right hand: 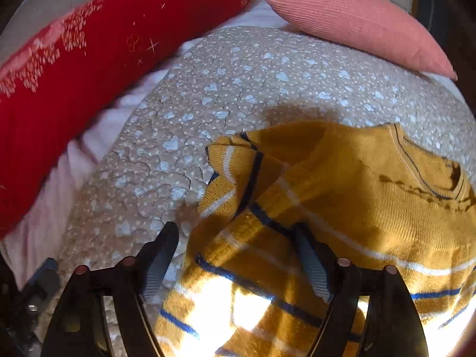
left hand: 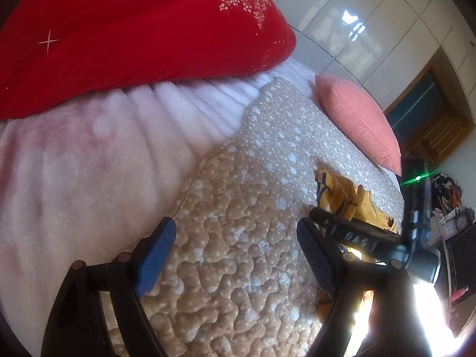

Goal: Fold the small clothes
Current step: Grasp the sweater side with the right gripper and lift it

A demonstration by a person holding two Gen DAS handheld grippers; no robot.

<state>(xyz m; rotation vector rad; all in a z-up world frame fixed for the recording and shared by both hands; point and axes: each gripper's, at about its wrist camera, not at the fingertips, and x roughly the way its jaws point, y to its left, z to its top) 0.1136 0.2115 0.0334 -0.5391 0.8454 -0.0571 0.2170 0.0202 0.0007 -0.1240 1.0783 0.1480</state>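
1. Mustard-yellow knit, ribbed and soft-looking, with thin white and navy stripes: that is the small sweater (right hand: 342, 208) I am folding. It lies on the bed, on a quilted beige bedspread (right hand: 238, 83) with pale blotches and a puckered, bubbly texture.
2. One sleeve (right hand: 235, 172) is turned in over the body, its cuff bunched and creased, so I judge the first fold as only roughly made. The round neckline sits toward the far right, and the lower part of the body is spread flat under strong sunlight.
3. My right hand-held gripper (right hand: 235, 255) stands wide apart above the sweater, with nothing clamped between the grey ribbed pads; one finger is over the knit, the other over the bedspread.
4. My left hand-held gripper (left hand: 238, 253) is also spread wide and empty, hanging over bare bedspread, with the sweater (left hand: 336, 190) off to its right, partly hidden behind the other tool.
5. What is left, as I read it: the other sleeve, then the body doubled over, and the bunched cuff smoothed.
6. Around the work area sit a plump red pillow (right hand: 89, 74) with white embroidery, a ribbed coral cushion (right hand: 357, 20), and a fluffy pale pink blanket (left hand: 74, 160).
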